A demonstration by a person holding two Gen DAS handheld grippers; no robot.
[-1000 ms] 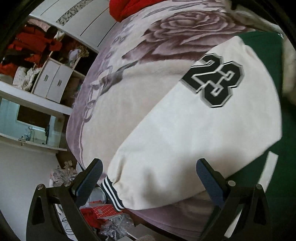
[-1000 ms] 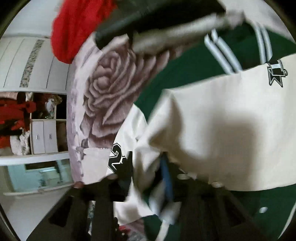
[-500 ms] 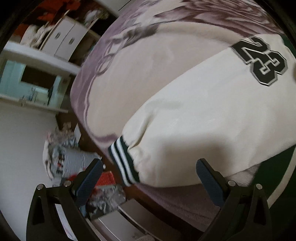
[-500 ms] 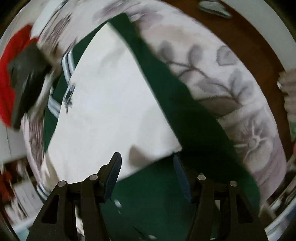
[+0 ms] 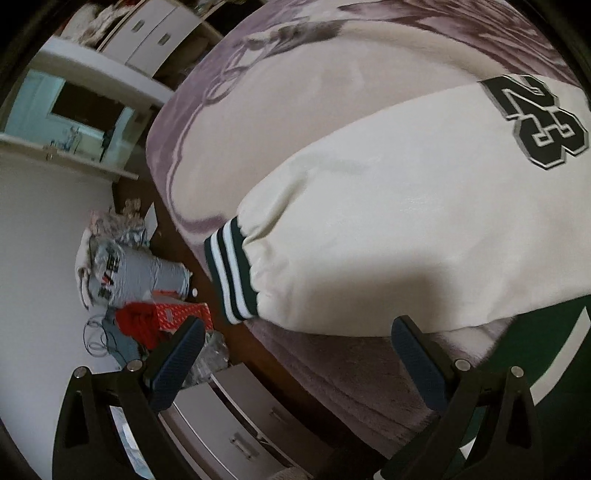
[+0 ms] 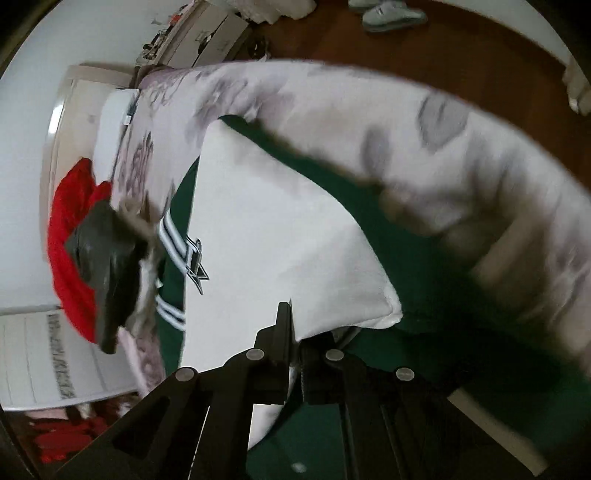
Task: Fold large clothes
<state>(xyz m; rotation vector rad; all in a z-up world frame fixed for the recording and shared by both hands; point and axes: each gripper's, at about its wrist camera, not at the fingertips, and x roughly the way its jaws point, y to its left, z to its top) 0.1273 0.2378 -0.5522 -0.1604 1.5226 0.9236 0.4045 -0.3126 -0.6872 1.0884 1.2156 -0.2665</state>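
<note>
Bedroom surroundings beside the bed.
A floral blanket point(image 5: 280, 155) covers the bed; a red patterned box point(image 5: 184, 314) and grey bag point(image 5: 136, 273) lie on the brown floor point(image 6: 480, 62), near slippers point(image 6: 391, 14).

The left gripper point(image 5: 295, 354) is showing matte black angular arms with triangular cut-outs, round silver screw heads, and dark blue ribbed pads point(image 5: 177, 363) on its fingers. The right gripper point(image 6: 293, 347) is showing the same black frame and silver screws.
</note>
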